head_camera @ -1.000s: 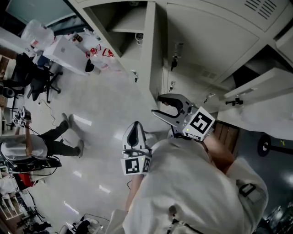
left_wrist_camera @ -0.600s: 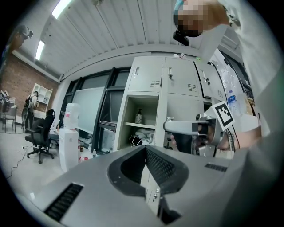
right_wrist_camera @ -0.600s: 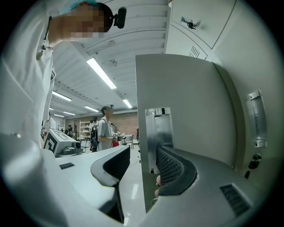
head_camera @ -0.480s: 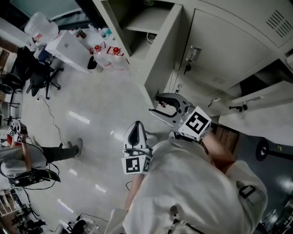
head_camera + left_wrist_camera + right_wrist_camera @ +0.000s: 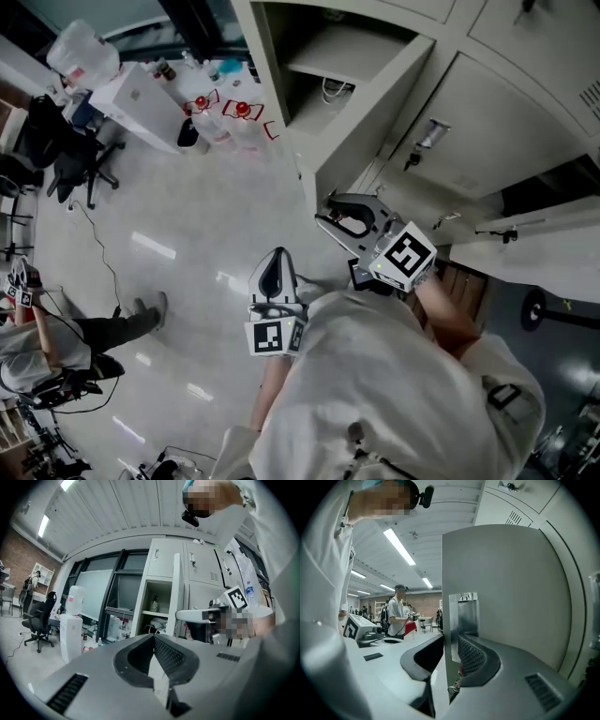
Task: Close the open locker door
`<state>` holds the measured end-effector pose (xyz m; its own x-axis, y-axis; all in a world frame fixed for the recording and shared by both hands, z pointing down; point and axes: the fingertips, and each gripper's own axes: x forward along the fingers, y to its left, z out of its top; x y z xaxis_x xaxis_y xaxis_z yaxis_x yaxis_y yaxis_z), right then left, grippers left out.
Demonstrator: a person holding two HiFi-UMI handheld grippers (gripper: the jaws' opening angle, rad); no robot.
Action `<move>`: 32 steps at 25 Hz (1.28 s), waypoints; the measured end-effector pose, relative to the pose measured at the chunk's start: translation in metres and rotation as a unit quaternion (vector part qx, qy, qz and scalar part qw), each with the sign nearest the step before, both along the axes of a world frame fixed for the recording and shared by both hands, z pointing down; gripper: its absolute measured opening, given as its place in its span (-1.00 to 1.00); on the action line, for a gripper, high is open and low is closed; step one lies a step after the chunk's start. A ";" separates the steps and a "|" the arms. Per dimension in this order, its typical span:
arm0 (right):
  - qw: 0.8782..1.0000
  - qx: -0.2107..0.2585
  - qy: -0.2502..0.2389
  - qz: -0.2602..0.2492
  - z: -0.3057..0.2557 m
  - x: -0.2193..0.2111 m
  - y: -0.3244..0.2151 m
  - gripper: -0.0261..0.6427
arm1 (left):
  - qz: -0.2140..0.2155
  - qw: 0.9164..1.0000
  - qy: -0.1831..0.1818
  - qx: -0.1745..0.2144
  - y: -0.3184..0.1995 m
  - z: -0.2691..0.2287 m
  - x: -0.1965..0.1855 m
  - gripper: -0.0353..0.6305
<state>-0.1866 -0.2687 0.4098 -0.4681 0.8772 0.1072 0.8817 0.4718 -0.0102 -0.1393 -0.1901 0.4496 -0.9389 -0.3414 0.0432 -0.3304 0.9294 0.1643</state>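
Note:
The open locker door (image 5: 375, 103) swings out from a compartment (image 5: 328, 56) that holds a shelf with small items. My right gripper (image 5: 323, 210) is at the door's free edge. In the right gripper view the grey door (image 5: 501, 583) fills the right side, and its edge with the metal latch plate (image 5: 468, 616) stands between the closing jaws of my right gripper (image 5: 450, 639), both pads against it. Lower in the head view, my left gripper (image 5: 274, 255) hangs over the floor, shut and holding nothing. In its own view, the left gripper (image 5: 153, 637) points toward the open locker.
A second locker door (image 5: 534, 248) stands open at the right. A water dispenser (image 5: 80, 56), a white cabinet (image 5: 141, 98), bottles (image 5: 220, 117) and an office chair (image 5: 70, 159) sit at the far left. A person (image 5: 56, 337) is on the floor at the left.
My right gripper's jaws have narrowed from wide open onto the door's edge. The head view has shifted, so more of the open compartment shows. The left gripper has barely moved.

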 end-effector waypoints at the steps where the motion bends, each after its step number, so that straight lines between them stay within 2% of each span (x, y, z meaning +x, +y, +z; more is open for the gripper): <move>1: 1.000 0.000 0.001 0.005 0.000 -0.005 0.004 -0.61 | 0.002 1.000 0.000 0.001 0.006 0.000 -0.005 -0.87; 9: 0.997 0.001 0.005 0.083 0.000 -0.047 0.031 -0.62 | 0.027 1.000 -0.004 0.007 0.050 -0.001 -0.036 -0.87; 19: 0.976 0.001 0.011 0.219 0.000 -0.086 0.050 -0.62 | 0.081 0.996 -0.027 0.004 0.084 -0.009 -0.059 -0.87; 24: 0.967 0.009 0.021 0.252 0.001 -0.100 0.055 -0.62 | 0.080 0.996 -0.025 0.023 0.096 -0.012 -0.066 -0.87; 32: 0.952 0.001 0.021 0.304 0.000 -0.139 0.061 -0.62 | 0.077 0.996 -0.036 0.023 0.102 -0.013 -0.088 -0.87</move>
